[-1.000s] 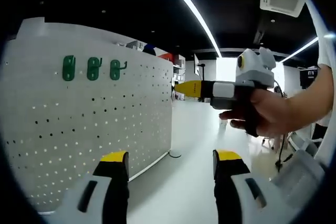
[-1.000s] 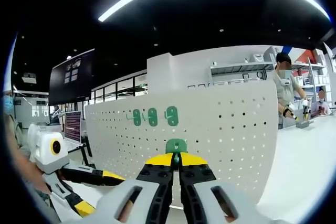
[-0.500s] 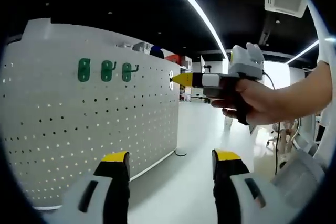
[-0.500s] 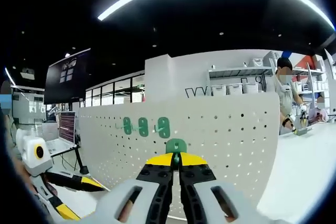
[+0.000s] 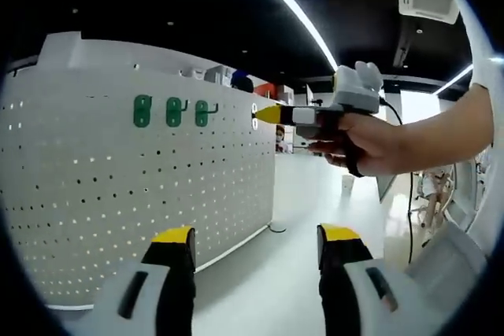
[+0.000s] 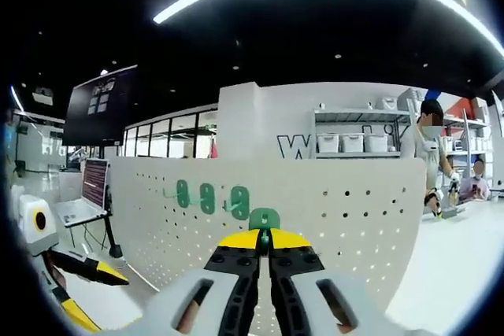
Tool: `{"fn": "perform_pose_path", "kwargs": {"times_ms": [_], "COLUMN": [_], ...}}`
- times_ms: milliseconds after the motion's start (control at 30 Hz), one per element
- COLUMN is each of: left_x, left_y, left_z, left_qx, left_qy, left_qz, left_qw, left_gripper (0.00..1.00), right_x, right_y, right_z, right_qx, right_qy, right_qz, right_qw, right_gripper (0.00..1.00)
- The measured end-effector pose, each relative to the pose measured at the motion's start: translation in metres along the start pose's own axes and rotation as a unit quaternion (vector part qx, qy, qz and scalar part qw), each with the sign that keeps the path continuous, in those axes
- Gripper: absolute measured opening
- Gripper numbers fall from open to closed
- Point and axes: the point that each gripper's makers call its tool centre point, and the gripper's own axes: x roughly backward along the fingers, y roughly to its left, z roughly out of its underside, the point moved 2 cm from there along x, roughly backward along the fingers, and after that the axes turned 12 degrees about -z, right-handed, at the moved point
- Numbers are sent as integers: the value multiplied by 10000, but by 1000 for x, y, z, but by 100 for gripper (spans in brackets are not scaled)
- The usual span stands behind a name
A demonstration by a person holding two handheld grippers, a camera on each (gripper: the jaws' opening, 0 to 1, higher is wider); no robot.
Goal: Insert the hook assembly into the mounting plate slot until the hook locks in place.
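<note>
A white pegboard mounting plate [image 5: 118,186] stands upright on the left, with three green hooks [image 5: 173,112] in a row near its top. My left gripper [image 5: 256,235] is open below, its yellow-tipped jaws wide apart and holding nothing. My right gripper [image 5: 268,114], held by a hand, points its yellow tip at the board's upper right edge. In the right gripper view, my right gripper [image 6: 264,235] is shut on a green hook assembly [image 6: 264,217], just right of the three mounted hooks [image 6: 207,197] on the pegboard [image 6: 354,210]. The left gripper [image 6: 79,273] shows at lower left.
The white tabletop [image 5: 268,289] runs under and past the board. Behind the board are a shelf with white bins [image 6: 354,143], a dark monitor [image 6: 94,104] and a laptop [image 6: 83,194]. A person [image 6: 429,155] works at a table on the right.
My right gripper, still shut on the green hook, has moved in toward the pegboard's upper right part. Both views have shifted with the hands. The left gripper stays open.
</note>
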Motion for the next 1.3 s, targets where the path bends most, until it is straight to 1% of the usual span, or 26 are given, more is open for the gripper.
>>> {"fn": "perform_pose_path", "kwargs": {"times_ms": [167, 333, 533, 833, 1100, 1300], "left_x": [10, 22, 33, 44, 54, 59], "left_y": [7, 16, 25, 35, 43, 49], "left_z": [4, 8, 9, 5, 8, 10], "left_qx": [6, 23, 146, 144, 185, 218], "left_qy": [20, 41, 31, -84, -76, -65], "left_qz": [-119, -258, -406, -595, -775, -880], "left_qw": [9999, 9997, 9991, 9981, 9968, 9959], "left_gripper": [64, 64, 64, 64, 64, 63], "right_x": [-5, -9, -14, -23, -33, -37], "right_y": [-6, -9, -13, -17, -20, -23], "right_z": [-5, -6, -8, -10, -14, -14], "right_qx": [147, 177, 237, 316, 401, 408], "right_qy": [-12, -17, -37, -66, -90, -88], "right_qz": [104, 139, 198, 234, 226, 248], "right_qw": [9998, 9997, 9995, 9992, 9989, 9988], "right_gripper": [1, 1, 1, 1, 1, 1]}}
